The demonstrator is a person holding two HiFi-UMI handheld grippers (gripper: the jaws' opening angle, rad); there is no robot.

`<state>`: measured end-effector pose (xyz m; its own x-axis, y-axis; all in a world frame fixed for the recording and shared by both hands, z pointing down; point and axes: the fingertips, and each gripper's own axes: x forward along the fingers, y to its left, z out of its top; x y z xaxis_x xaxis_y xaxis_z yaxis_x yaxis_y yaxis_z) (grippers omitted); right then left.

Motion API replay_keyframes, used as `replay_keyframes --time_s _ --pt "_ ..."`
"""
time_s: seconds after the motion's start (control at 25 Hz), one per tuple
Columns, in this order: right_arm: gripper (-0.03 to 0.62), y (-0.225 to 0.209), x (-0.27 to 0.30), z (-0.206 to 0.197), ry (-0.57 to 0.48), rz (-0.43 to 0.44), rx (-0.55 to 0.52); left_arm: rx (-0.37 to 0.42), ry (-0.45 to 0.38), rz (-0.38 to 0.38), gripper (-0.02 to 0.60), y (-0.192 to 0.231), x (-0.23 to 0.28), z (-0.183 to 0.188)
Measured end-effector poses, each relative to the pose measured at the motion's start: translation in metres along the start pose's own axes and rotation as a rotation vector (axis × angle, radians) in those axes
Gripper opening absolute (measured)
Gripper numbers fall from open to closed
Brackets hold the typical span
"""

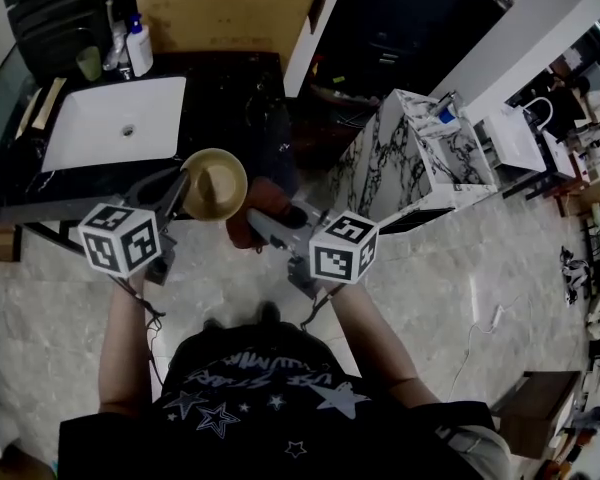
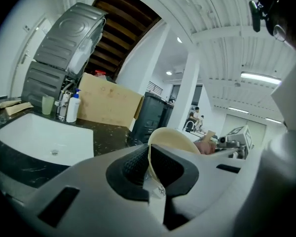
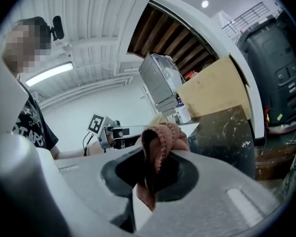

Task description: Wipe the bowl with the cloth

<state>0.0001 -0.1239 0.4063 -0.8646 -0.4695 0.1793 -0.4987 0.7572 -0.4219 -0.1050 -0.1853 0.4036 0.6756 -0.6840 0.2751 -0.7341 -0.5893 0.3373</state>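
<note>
We hold the left gripper (image 2: 149, 171) clenched on the rim of the bowl (image 1: 215, 183). The thin tan wall runs straight down between the two pads, and the rest of the bowl curves away to that gripper's right. In the head view the bowl hangs in the air in front of the person, at the near edge of the dark counter (image 1: 230, 93), with its inside turned up toward the camera.

We hold the right gripper (image 3: 150, 177) shut on the cloth (image 3: 163, 138) — a reddish-brown, ribbed fabric. A bunched fold stands above the jaws and a short tail hangs below them. In the head view the cloth sits just beside the bowl's right edge. We cannot tell whether the two touch.

Both grippers point toward each other, with the bowl and the cloth between them.

Behind the bowl, a white sink (image 1: 80, 123) is set into the counter. A soap bottle (image 1: 138, 46) and a green cup (image 1: 88, 64) stand at its far edge. A cardboard box (image 1: 230, 3) stands behind the counter.
</note>
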Motion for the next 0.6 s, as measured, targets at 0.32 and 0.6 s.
replay_keyframes --time_s 0.32,0.6 --pt "0.048 0.018 0.001 0.021 0.042 0.213 -0.199 0.263 0.141 -0.344 0.018 -0.045 -0.026 -0.005" --pt "0.046 0.064 0.006 0.012 0.115 0.593 -0.263 0.376 0.175 -0.691 0.019 -0.106 -0.054 -0.013"
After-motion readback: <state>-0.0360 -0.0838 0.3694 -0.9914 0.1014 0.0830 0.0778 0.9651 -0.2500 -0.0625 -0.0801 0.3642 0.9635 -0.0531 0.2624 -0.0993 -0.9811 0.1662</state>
